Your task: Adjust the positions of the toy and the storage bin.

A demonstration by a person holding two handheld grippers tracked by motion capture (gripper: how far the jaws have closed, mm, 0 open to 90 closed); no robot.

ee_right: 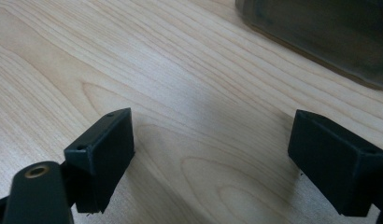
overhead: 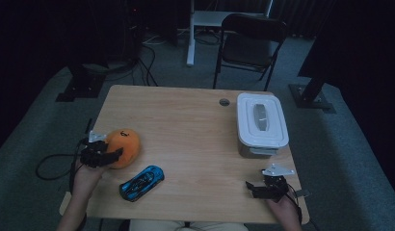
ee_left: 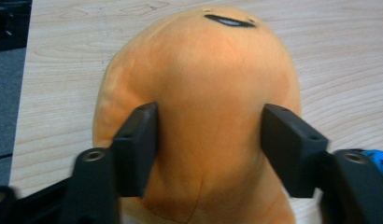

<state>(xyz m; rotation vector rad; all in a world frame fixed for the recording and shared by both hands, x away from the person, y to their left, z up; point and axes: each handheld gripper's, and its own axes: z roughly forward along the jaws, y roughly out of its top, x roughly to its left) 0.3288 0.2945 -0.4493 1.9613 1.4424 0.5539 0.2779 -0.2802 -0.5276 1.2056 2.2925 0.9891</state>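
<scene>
I've got the left gripper around the orange plush toy at the tabletop's left edge, jaws pinching its sides w/ a soft dent, prob. for lifting. Right gripper idles by the container, jaws spread, nothing btw them.

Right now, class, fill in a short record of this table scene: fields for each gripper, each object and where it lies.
left gripper: jaws around the soft orange plush toy, pads against its sides
right gripper: open, nothing between the jaws, above bare wood
blue toy car: near front edge, beside the plush toy
white lidded plastic box: right side, lid on
light wooden table: carries all three
</scene>
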